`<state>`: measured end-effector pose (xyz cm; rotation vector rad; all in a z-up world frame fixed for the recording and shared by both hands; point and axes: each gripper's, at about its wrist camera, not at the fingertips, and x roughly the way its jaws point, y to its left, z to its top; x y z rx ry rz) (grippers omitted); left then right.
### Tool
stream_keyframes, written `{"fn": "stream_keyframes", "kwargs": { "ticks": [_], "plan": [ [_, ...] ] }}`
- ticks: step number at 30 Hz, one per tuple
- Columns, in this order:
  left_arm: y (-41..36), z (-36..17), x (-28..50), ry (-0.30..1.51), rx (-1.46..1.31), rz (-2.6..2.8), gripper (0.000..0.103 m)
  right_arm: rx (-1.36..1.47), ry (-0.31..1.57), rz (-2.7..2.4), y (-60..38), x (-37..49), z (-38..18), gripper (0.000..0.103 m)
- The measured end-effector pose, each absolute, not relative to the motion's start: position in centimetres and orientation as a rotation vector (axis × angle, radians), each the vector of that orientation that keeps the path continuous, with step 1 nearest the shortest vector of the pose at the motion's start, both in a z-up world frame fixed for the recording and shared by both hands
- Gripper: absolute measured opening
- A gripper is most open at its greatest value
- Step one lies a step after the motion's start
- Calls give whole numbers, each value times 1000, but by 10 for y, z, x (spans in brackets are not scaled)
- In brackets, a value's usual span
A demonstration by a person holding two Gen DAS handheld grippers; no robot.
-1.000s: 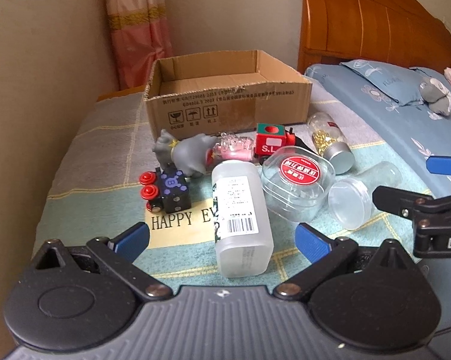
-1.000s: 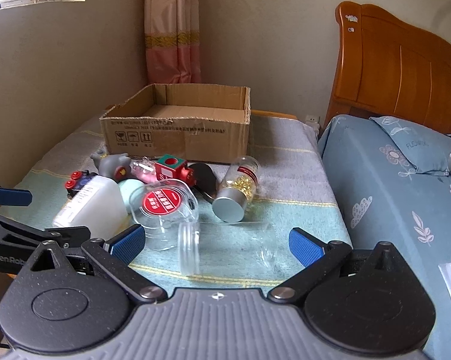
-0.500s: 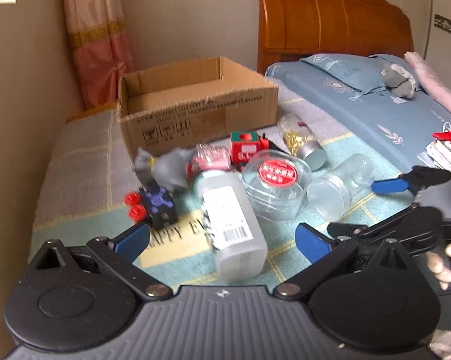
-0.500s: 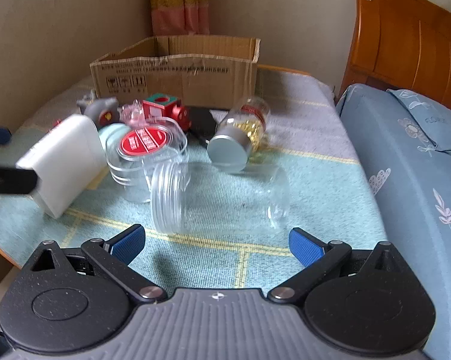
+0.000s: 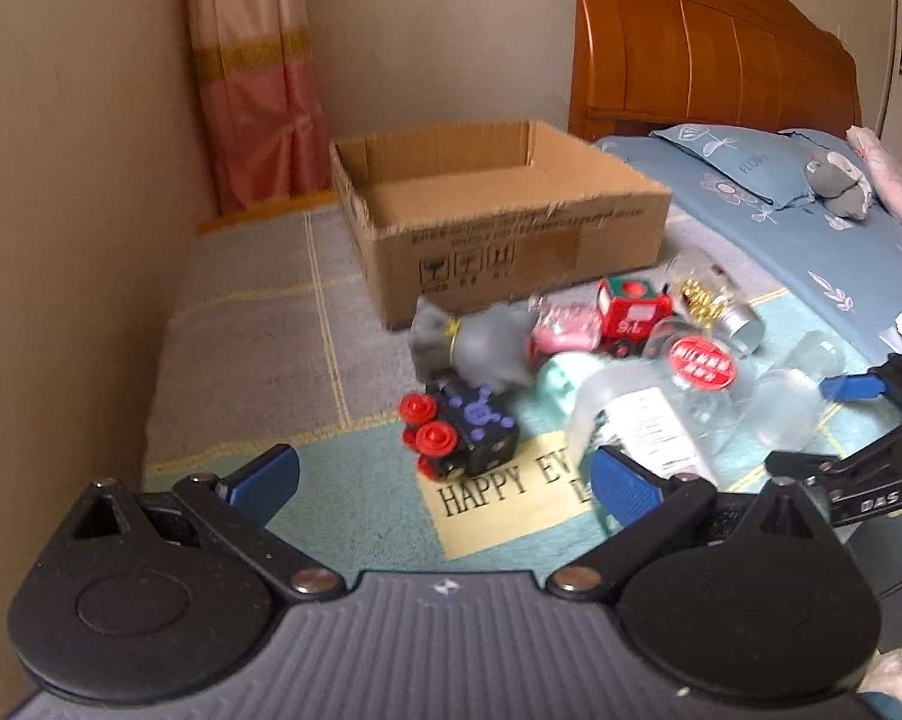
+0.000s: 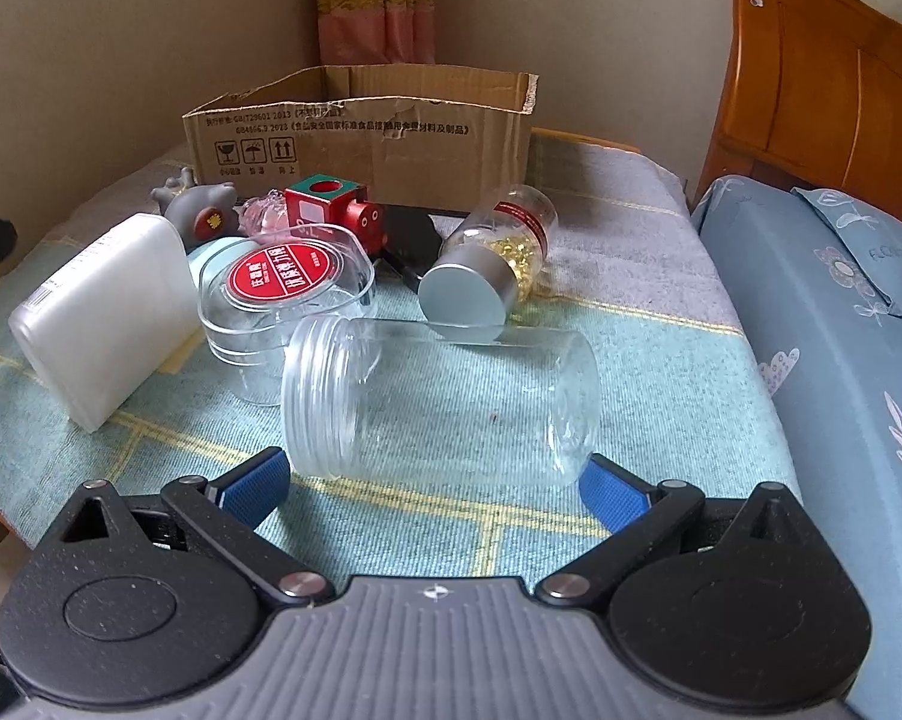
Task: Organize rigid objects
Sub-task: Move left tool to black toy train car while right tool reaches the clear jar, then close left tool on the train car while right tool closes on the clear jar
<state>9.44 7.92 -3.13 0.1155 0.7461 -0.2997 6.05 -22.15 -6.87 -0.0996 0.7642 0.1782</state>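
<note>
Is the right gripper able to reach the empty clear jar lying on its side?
Probably yes: the right gripper is open, the clear jar lies just ahead between its fingers, and nothing blocks the way.

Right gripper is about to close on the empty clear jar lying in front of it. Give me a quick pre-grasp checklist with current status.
1. Right gripper open: ok, jaws spread wide.
2. Clear jar between the jaws: ok, lying on its side across the gap.
3. Jar empty and lidless: ok, threaded mouth open.
4. Jar clear of neighbours: cannot tell, the silver-capped bottle sits close behind.
5. Cardboard box ready: ok, open; nothing visible inside from the left wrist view.
6. Left gripper out of the way: ok, open, off to the side.
</note>
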Motion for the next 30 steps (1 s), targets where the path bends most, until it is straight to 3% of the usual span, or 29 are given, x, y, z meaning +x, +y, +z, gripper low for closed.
{"fn": "stream_keyframes", "kwargs": {
  "ticks": [8, 25, 27, 30],
  "plan": [
    [87, -82, 126, 859, 96, -303, 102, -99, 765, 171, -220, 62, -68, 103],
    [78, -86, 173, 804, 165, -366, 102, -97, 755, 171, -217, 67, -69, 103],
    [74, -85, 172, 782, 194, -388, 99, -96, 752, 172, -217, 67, -69, 103],
    [70, -82, 170, 762, 212, -435, 85, -96, 747, 173, -217, 67, -69, 103]
  ]
}}
